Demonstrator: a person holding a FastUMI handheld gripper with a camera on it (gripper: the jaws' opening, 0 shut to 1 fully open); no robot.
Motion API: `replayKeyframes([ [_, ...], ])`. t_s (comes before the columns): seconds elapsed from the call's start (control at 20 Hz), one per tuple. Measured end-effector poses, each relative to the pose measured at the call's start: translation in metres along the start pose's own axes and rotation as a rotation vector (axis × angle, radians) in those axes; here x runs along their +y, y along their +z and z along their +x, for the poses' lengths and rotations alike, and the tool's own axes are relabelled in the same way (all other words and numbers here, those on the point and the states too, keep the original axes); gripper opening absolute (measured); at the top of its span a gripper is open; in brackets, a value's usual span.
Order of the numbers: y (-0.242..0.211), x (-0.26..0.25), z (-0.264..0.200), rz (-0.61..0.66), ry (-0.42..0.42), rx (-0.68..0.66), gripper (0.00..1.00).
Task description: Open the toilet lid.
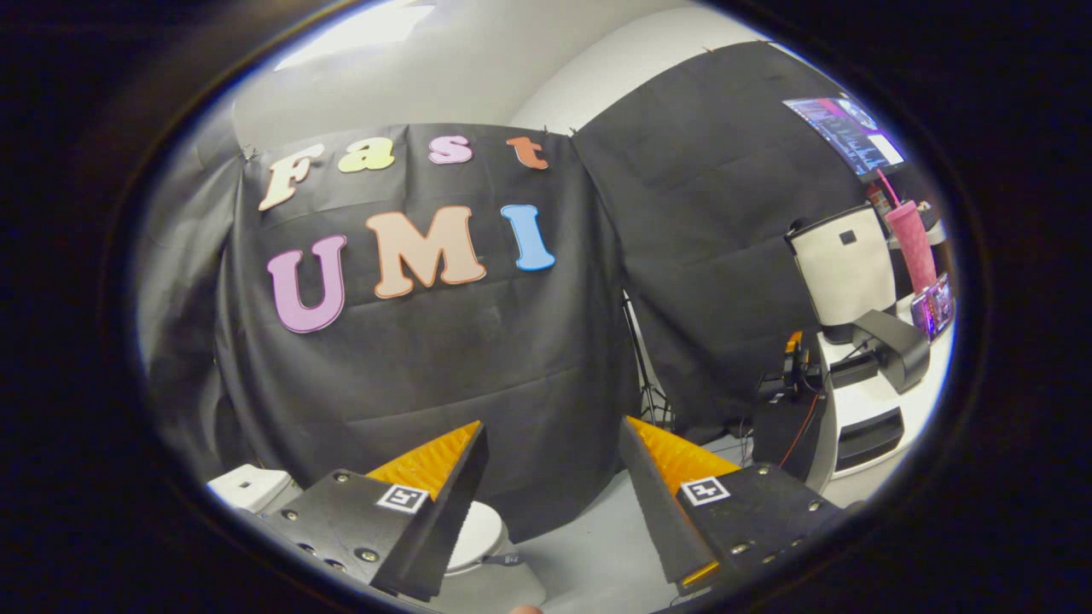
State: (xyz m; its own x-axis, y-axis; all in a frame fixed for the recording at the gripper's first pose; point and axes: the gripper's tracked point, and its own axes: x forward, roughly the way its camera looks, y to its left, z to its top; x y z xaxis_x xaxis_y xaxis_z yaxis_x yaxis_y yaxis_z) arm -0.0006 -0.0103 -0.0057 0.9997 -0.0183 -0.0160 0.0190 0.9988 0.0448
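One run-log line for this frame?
gripper: open, empty | toilet: low, partly behind left finger, lid looks down | contact: none | phase: approach

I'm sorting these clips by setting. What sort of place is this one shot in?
Probably a mock bathroom in a recording booth, not a real home: a white toilet stands against hung black cloth, with a tripod behind. The gripper is open above it.

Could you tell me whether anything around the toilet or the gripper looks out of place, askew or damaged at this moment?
Nothing stands out. The toilet sits low behind the left finger with its lid down and looking level. The gripper is open, holding nothing, well above the lid. The cluttered white table to the right looks tidy enough; no spill shows.
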Motion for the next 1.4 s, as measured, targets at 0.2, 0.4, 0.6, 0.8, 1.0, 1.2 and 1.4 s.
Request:
replayKeyframes([
  [0.2, -0.016, -0.003, 0.006, 0.089, 0.003, 0.035, 0.92],
  [0.4, -0.072, -0.013, 0.022, 0.238, -0.047, 0.138, 0.91],
  [0.6, -0.131, 0.002, 0.040, 0.404, -0.089, 0.218, 0.92],
  [0.8, -0.194, 0.023, 0.047, 0.599, -0.129, 0.260, 0.89],
  [1.0, -0.271, 0.037, 0.048, 0.726, -0.204, 0.361, 0.88],
  [1.2, -0.337, 0.041, 0.049, 0.849, -0.263, 0.446, 0.89],
  [1.4, -0.373, 0.046, 0.065, 0.949, -0.272, 0.493, 0.86],
])
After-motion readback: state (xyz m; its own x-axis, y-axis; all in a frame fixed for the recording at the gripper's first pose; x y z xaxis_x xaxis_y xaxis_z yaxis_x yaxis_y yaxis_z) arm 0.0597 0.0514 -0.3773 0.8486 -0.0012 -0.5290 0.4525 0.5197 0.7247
